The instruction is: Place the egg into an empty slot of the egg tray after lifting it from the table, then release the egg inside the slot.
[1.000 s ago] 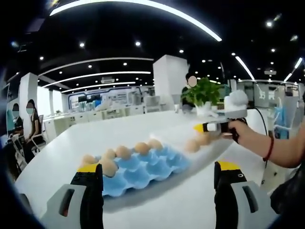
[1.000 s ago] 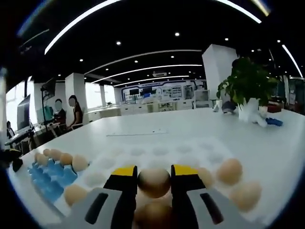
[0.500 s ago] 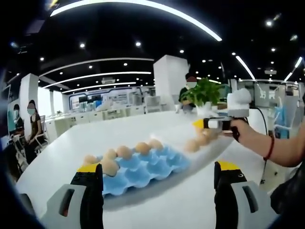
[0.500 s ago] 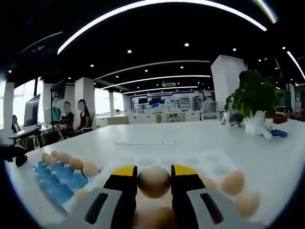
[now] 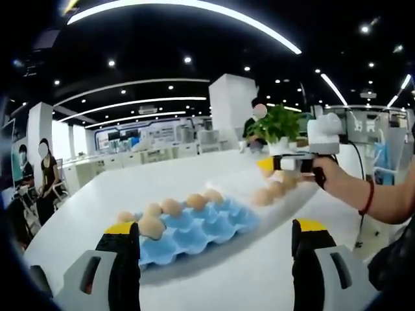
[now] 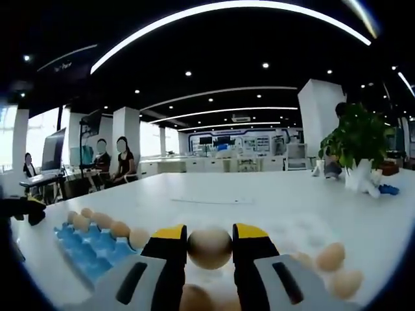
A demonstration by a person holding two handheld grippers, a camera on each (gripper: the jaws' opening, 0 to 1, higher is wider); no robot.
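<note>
with our right gripper (image 6: pixel 209 243) clamped on the egg (image 6: pixel 209 247) above the table (image 6: pixel 272 207) and our left gripper (image 5: pixel 214 243) gaping and idle, we judge the carry is under way, next needing a swing toward an empty slot in the blue tray (image 6: pixel 87 243).

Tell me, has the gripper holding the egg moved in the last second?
Yes. In the left gripper view the right gripper has risen, judged against the potted plant behind it.
</note>
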